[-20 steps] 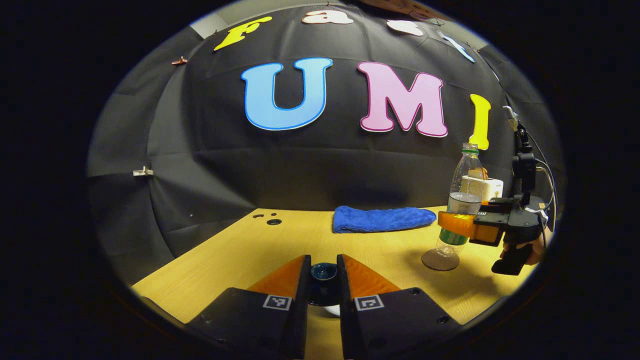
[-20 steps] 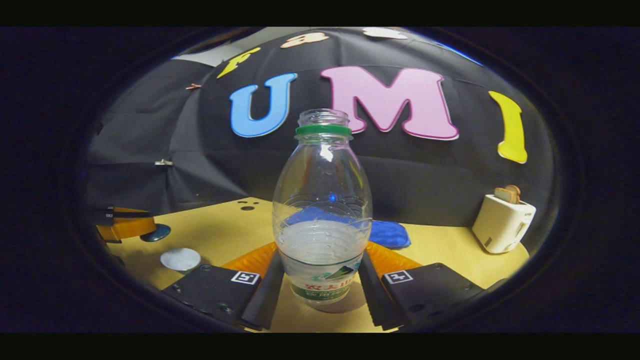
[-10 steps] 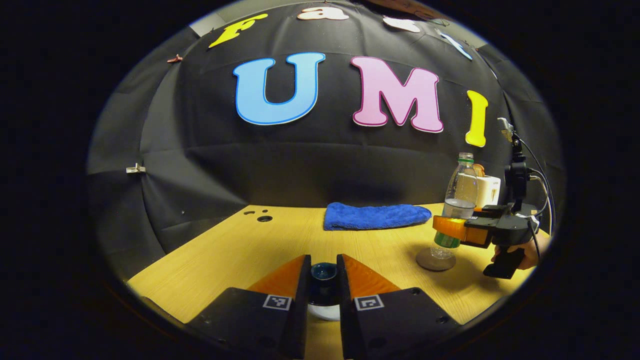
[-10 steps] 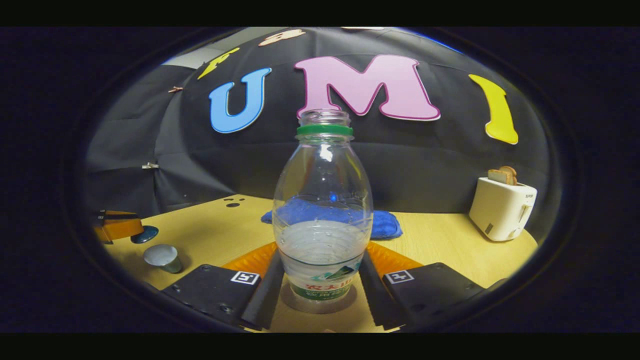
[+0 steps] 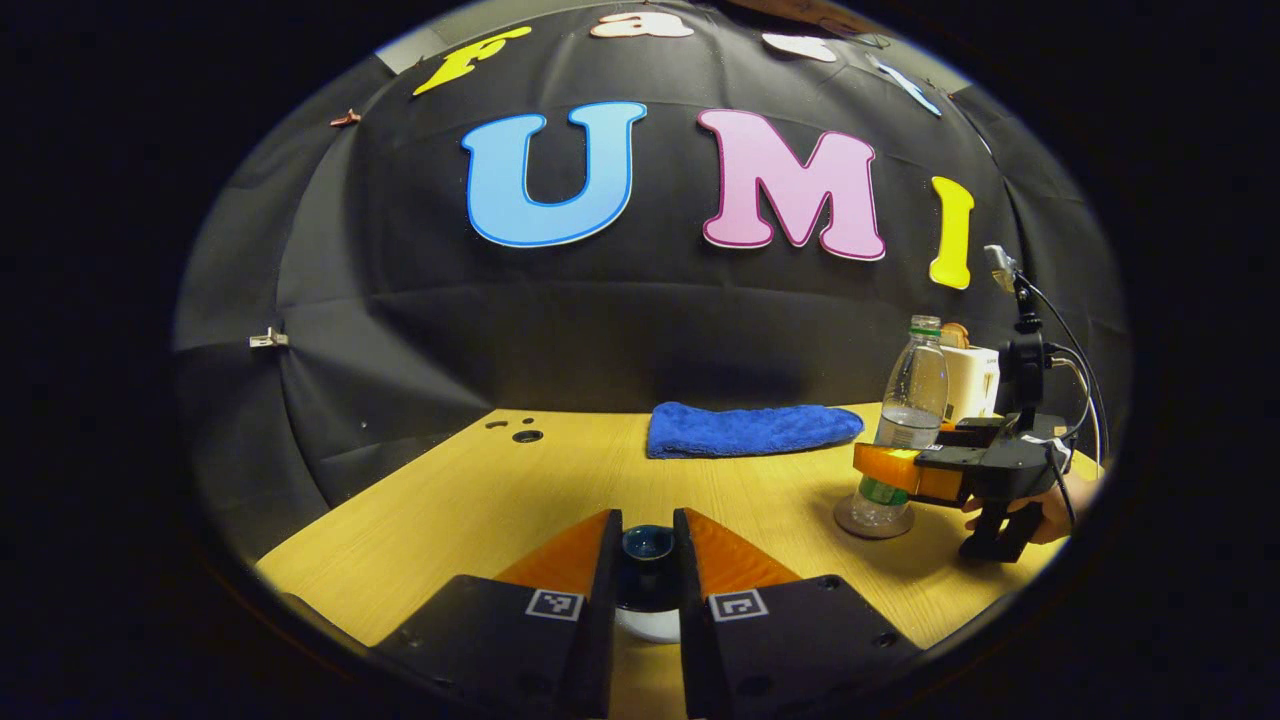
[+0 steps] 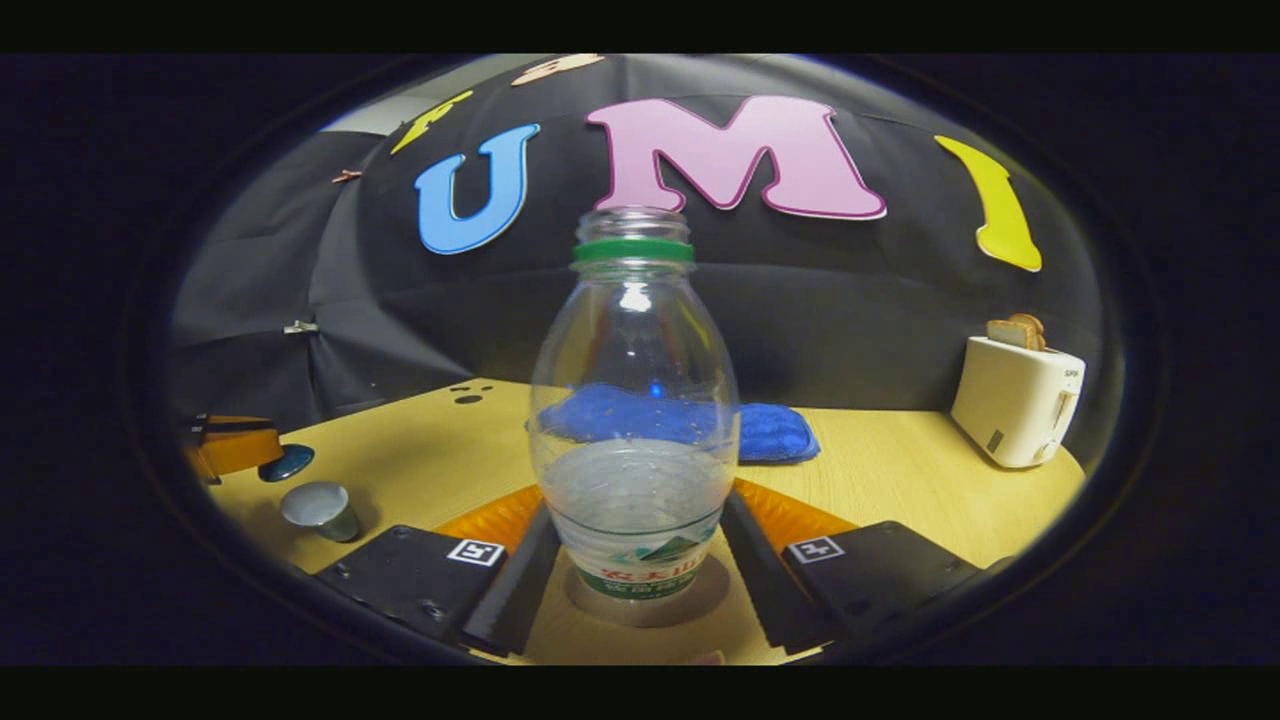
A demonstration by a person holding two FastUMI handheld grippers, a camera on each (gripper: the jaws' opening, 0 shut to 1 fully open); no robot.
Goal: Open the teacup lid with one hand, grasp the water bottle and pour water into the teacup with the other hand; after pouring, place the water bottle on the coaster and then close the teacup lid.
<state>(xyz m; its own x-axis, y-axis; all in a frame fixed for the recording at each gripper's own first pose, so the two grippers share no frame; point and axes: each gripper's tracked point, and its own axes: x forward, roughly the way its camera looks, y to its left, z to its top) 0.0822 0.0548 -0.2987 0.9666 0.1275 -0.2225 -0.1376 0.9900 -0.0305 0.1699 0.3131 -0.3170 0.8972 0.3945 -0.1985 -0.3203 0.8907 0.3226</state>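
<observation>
Yellow wooden table (image 6: 900, 480), bottle set down on its coaster.

I see the water bottle (image 6: 634, 420) upright on the coaster (image 6: 640, 605), my right gripper (image 6: 636, 560) jaws close about its base. My left gripper (image 5: 647, 560) jaws clamp the dark lid (image 5: 647, 545) over the teacup (image 6: 322, 508). Blue cloth (image 5: 750, 430) and toaster (image 6: 1015, 400) lie behind.

Black cloth (image 5: 620, 320) hangs creased across the back of the booth, clipped with a small metal clip (image 5: 262, 340) at its left. Below it runs a pale wooden bench (image 5: 480, 500) with round holes (image 5: 526, 436) near its far left corner. Warm light pools on the wood; the edges fall dark.
</observation>
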